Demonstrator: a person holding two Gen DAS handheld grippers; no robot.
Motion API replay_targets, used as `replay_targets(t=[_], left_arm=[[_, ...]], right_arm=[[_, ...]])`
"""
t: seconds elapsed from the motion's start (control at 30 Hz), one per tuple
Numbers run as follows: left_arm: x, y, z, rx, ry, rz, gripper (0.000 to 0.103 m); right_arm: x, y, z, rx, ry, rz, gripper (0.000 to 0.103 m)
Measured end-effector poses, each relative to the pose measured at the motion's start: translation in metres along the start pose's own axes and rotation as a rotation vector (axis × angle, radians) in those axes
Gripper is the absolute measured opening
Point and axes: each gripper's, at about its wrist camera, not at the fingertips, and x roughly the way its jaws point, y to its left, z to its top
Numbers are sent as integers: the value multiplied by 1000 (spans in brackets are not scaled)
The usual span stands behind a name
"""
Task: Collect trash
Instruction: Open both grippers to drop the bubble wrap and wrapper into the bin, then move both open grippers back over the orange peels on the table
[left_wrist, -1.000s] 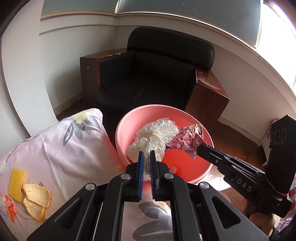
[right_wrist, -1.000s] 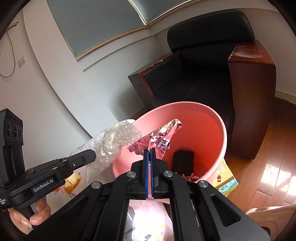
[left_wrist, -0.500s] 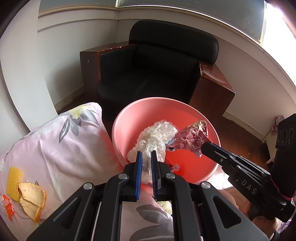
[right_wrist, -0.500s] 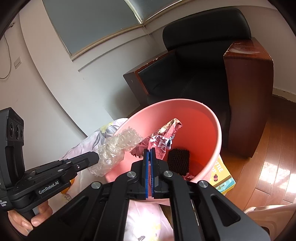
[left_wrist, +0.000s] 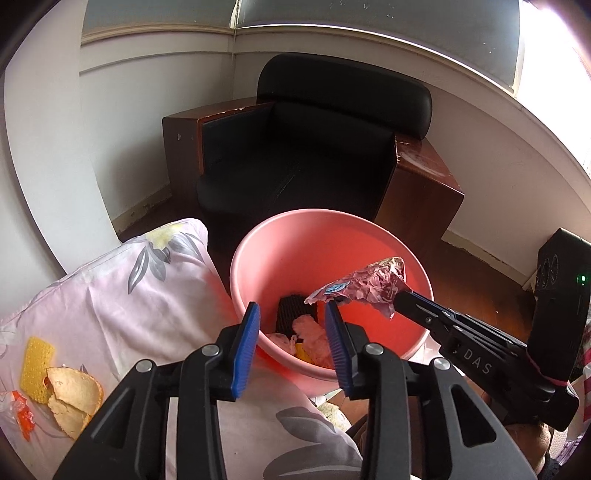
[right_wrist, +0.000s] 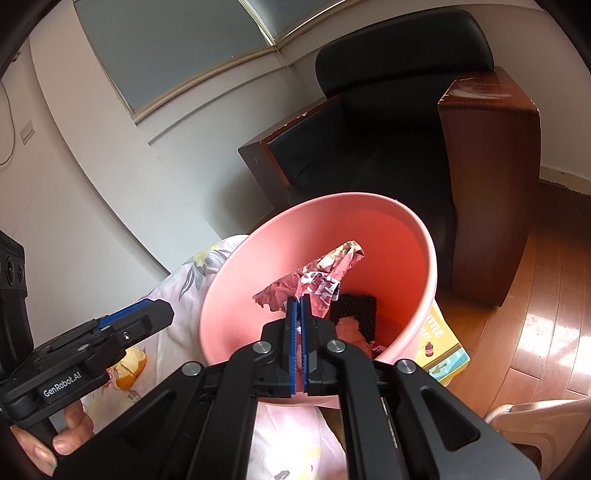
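Note:
A pink bin (left_wrist: 295, 236) (right_wrist: 413, 236) stands beside the bed. My left gripper (left_wrist: 291, 325) is open and empty at the bin's near rim. The clear plastic wrap (left_wrist: 314, 339) it held lies inside the bin, next to a dark sponge-like piece (left_wrist: 290, 314). My right gripper (right_wrist: 299, 306) is shut on a crumpled red wrapper (right_wrist: 317, 273) and holds it over the bin's opening; the wrapper also shows in the left wrist view (left_wrist: 365, 288). The left gripper's fingers (right_wrist: 147, 314) show at the left of the right wrist view.
Orange peel (left_wrist: 70, 395), a yellow piece (left_wrist: 35, 362) and a small orange-white scrap (left_wrist: 18, 410) lie on the flowered bedsheet (left_wrist: 122, 295). A black armchair (left_wrist: 314, 147) stands behind the bin. A yellow box (right_wrist: 439, 347) lies on the wooden floor (right_wrist: 535, 314).
My left gripper has opened and the clear plastic wrap has dropped into the bin. My right gripper has kept the red wrapper over the bin.

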Motion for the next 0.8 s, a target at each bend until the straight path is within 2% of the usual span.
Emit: replay_targets(t=[0.07,0.13,0.2,0.57,0.8], left_arm=[[-3,0,-1,6,-7,3,39],[-7,0,-1,10,-14,6,40],[-11,2,-2,10,-21,9,41],[-41,20,-6,-36,-67,8,42],[-67,39,-14,-73,-97,24,43]], right_arm=[[1,-1,0,12,4,0,7],[1,-2,0,17,-2,2,24],[0,0,0,14,-9,7,29],[-9,15,-2,-22,-11,14,29],[-14,34,-5,-59,-4,48,29]])
